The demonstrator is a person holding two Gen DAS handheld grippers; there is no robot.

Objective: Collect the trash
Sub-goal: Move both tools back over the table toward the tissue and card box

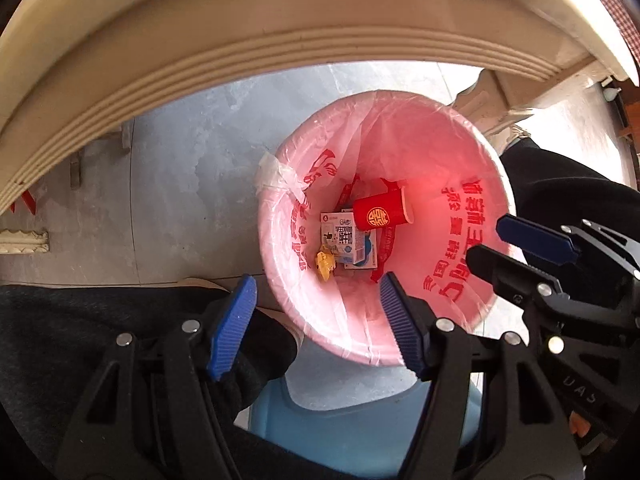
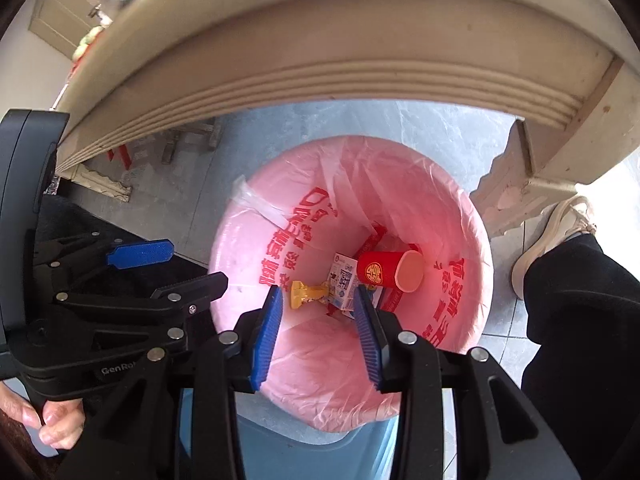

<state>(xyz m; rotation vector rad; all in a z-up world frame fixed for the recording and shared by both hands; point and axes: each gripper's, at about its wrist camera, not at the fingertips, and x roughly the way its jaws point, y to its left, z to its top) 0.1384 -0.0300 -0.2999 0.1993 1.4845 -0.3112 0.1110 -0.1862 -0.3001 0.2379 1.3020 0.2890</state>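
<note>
A bin lined with a pink bag [image 1: 452,148] [image 2: 280,216] stands on the floor under me. At its bottom lie a red paper cup [image 1: 380,214] [image 2: 384,270], a blue-and-white milk carton [image 1: 348,244] [image 2: 343,280] and a yellow wrapper [image 1: 325,266] [image 2: 306,294]. My left gripper [image 1: 316,284] hovers over the bin's near rim, open and empty. My right gripper [image 2: 318,294] hangs above the bin's mouth, jaws still widening with nothing between them. Each gripper shows in the other's view: the right gripper [image 1: 520,248] beside the bin's right rim, the left gripper [image 2: 164,268] at its left.
A cream table edge [image 1: 280,52] [image 2: 340,72] arches over the bin, its carved leg [image 2: 516,192] just to the right. A person's dark trouser legs [image 1: 100,340] [image 2: 580,320] and a beige shoe [image 2: 560,232] flank the bin. Grey tiled floor [image 1: 180,160] lies around.
</note>
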